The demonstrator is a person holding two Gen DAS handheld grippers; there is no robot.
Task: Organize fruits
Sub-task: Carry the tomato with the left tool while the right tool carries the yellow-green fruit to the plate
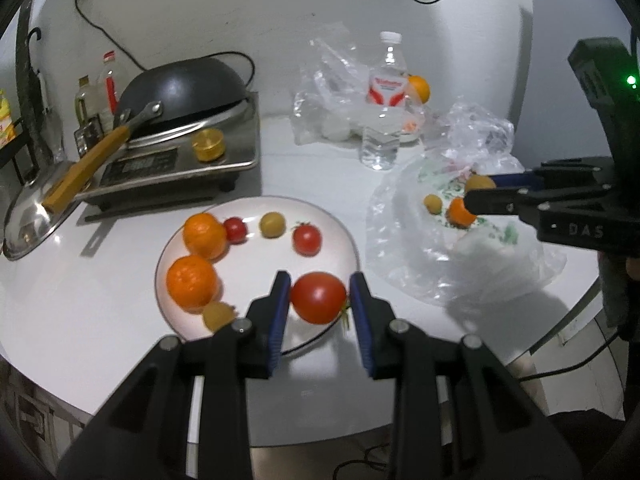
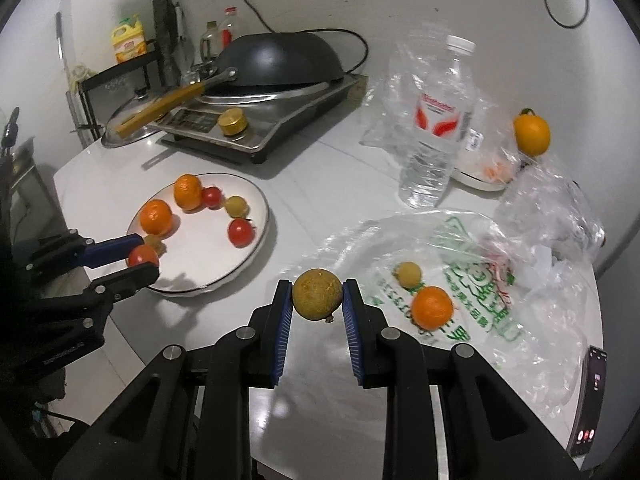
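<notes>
My left gripper (image 1: 319, 300) is shut on a red tomato (image 1: 318, 297) and holds it over the near rim of the white plate (image 1: 340, 236). The plate also holds two oranges (image 1: 204, 235), two small tomatoes (image 1: 307, 239) and two yellow-brown fruits (image 1: 272, 224). My right gripper (image 2: 316, 300) is shut on a round yellow-brown fruit (image 2: 317, 294), held above the table by the printed plastic bag (image 2: 472, 280). On that bag lie an orange (image 2: 432, 306) and a small yellow-brown fruit (image 2: 408, 273). The left gripper also shows in the right wrist view (image 2: 142, 258).
A water bottle (image 2: 438, 120) stands behind the bag among crumpled clear plastic bags (image 2: 556, 208). An orange fruit (image 2: 531, 134) sits at the far right by a small bowl (image 2: 480, 178). An induction cooker with a wok (image 2: 280, 64) and a lid (image 2: 128, 116) stand at the back. A phone (image 2: 591, 396) lies at the right edge.
</notes>
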